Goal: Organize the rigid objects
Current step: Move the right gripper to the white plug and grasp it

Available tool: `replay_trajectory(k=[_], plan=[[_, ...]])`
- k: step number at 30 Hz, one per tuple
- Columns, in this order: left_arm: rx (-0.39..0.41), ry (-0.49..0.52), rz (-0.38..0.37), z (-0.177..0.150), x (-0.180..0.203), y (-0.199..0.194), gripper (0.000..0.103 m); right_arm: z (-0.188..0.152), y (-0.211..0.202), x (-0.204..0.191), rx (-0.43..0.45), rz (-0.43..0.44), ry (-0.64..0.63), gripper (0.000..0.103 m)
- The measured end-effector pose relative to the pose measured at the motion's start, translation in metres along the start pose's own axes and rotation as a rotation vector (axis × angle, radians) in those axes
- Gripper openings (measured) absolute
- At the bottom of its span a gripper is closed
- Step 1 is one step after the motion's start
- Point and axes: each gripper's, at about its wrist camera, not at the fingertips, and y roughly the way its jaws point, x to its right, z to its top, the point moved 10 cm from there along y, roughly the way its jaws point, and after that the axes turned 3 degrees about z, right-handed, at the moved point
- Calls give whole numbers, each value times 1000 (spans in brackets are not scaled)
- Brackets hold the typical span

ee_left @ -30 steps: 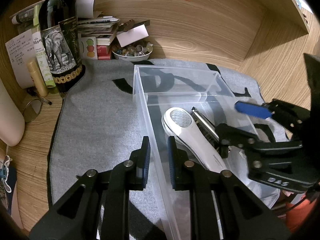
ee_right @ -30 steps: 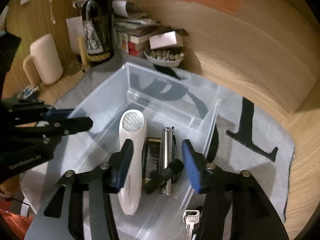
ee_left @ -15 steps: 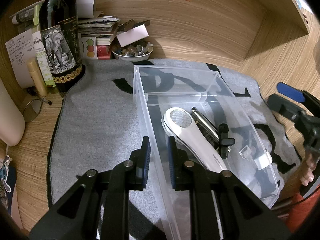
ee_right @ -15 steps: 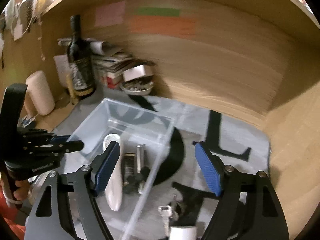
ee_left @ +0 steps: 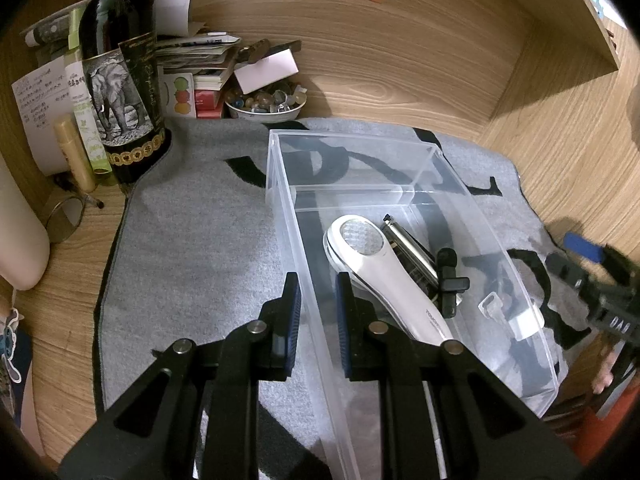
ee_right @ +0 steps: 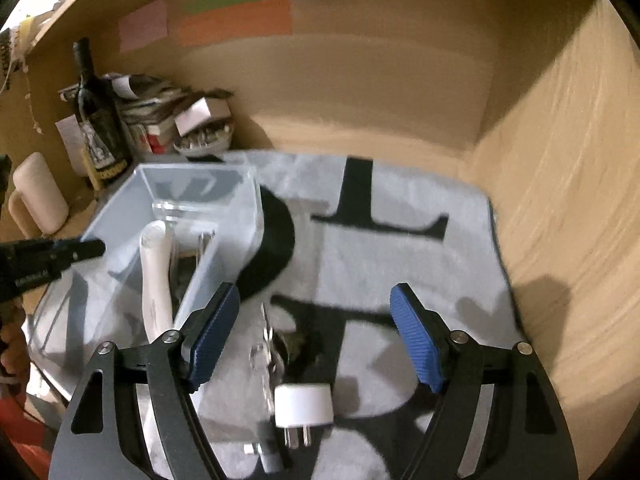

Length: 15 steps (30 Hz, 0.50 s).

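Here your left tongs (ee_left: 316,300) are clamped on the near long wall of the clear plastic bin (ee_left: 280,184), one pad outside the wall and one inside. The bin sits on a grey mat (ee_left: 192,240) with black lettering, spread over the wooden table (ee_left: 68,280). Inside the bin's nearer compartment lie a white handheld device (ee_left: 384,276), a slim metal cylinder (ee_left: 408,240) beside it and a small black clip-like piece (ee_left: 450,280); the far compartment beyond the divider looks bare.

Your right tongs (ee_right: 316,336) stand wide apart with nothing between the pads, having widened over the last second and now holding that spread. They hang over the mat just to the right of the bin. Below them on the mat lie a white plug adapter (ee_right: 304,404) with its prongs toward you and some blurred metal keys (ee_right: 266,344) just left of it. A dark wine bottle (ee_left: 120,72) stands at the mat's far left corner.
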Motion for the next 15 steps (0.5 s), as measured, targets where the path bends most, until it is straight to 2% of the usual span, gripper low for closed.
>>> replay_trajectory(k=[11,12,15], plan=[[3,5,4,0,-2,0,16,-62,27,12,-123,4,104,74],[3,3,3,0,-2,0,15,-66,27,13,-131,11,112,73],[2,0,1,0,-3,-1,16,-72,29,13,-147,32,129,53]])
